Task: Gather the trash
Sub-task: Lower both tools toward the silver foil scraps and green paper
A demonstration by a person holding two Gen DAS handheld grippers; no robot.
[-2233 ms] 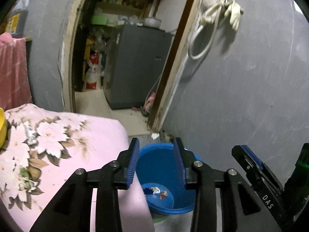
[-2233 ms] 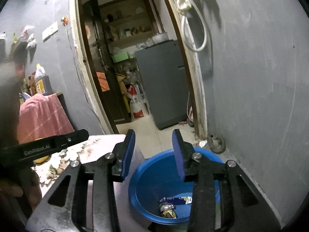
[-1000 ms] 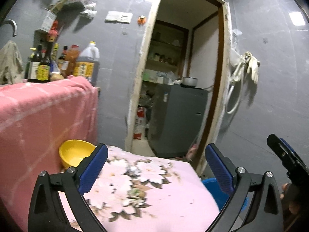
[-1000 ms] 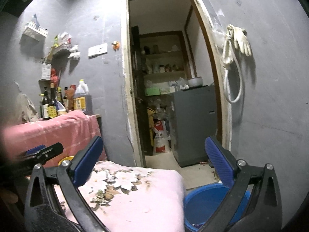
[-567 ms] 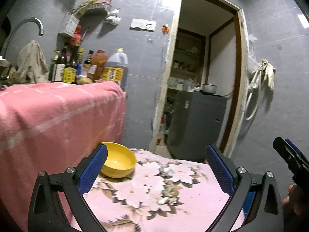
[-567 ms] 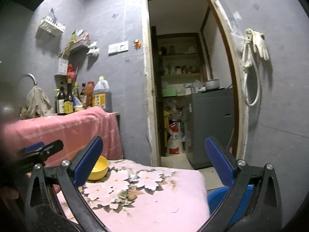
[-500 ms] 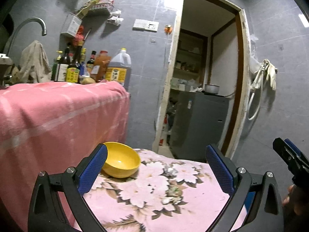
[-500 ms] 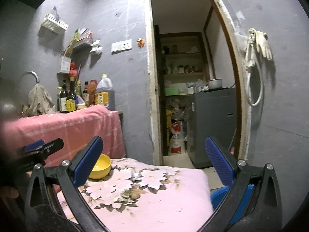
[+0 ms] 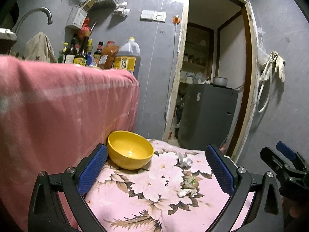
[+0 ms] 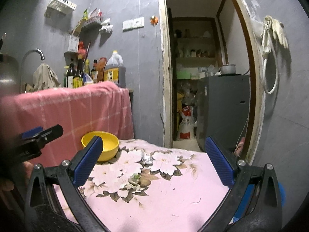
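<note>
Left gripper [image 9: 156,171] over near edge of desk [image 9: 154,208], jaws released, spread wide, nothing between. Right gripper [image 10: 154,166] same: jaws released, wide apart, empty, above near edge of the same desk. Right gripper also in left wrist view at far right [image 9: 283,160]; left gripper at left edge of right wrist view [image 10: 38,135], blurred.

Desk covered by pink floral cloth [image 10: 164,193]. Yellow bowl [image 9: 130,149] on far left part of desk, upright, looks empty, close to hanging pink checked cloth [image 9: 58,106]. In right wrist view bowl [image 10: 102,145] partly behind left finger.

Trash on desk: crumpled silvery wrapper [image 9: 185,160] mid-desk, just right of bowl, not touching it; same piece [image 10: 146,159] in right wrist view. Nearer, second crumpled scrap with green bit [image 9: 190,182], seen too at [image 10: 135,179]. Another pale scrap [image 9: 183,192] just near of that one; hard to tell from floral print. All trash between the spread fingers, untouched.

Blue bin [image 10: 281,193] at right of desk, low, only a sliver visible behind right finger.

Behind: bottles and oil jug [image 9: 126,58] on counter above pink cloth, tap [image 9: 34,17] at far left, open doorway with grey fridge [image 9: 206,116], gloves [image 9: 278,65] hung on right wall.
</note>
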